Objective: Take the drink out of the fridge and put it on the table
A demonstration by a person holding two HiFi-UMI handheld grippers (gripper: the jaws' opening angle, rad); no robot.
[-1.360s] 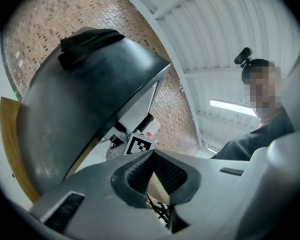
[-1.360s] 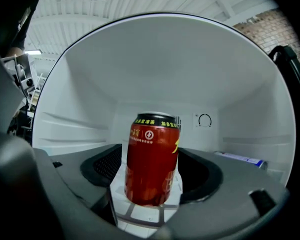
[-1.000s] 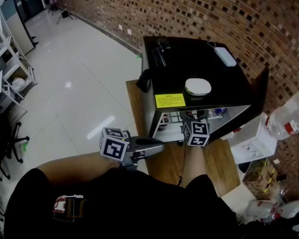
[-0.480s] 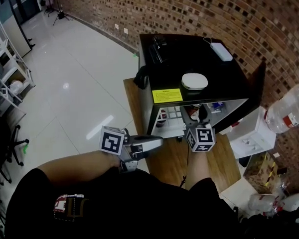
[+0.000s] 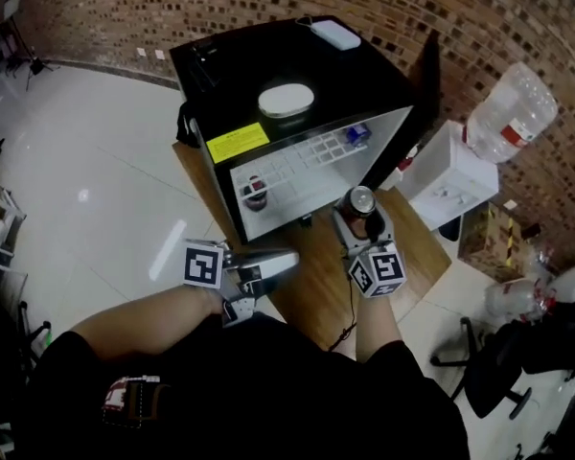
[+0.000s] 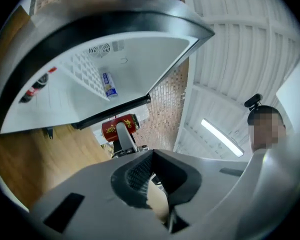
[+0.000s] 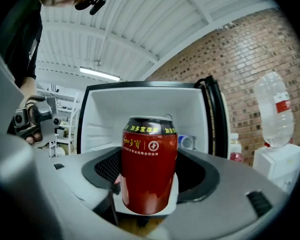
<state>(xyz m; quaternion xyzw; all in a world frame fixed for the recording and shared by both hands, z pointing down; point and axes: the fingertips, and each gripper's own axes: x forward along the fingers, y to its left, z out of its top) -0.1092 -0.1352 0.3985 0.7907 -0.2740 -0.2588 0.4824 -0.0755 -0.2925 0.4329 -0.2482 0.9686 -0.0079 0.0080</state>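
Head view: right tongs [image 5: 362, 214] hide the lower half of the red can [image 5: 362, 198]; a blue item [image 5: 356, 133] in the fridge [image 5: 297, 60] is too small to identify.

Three drinks [image 5: 362, 199] [image 5: 256, 192] [image 5: 356, 132], one fridge [image 5: 235, 75] (open)

Water jug [image 5: 511, 105] sits atop white dispenser [image 5: 447, 176].

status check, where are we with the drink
right gripper clamped on red can, upright, outside the fridge. left gripper shut, empty. fridge door open; wooden table just below.
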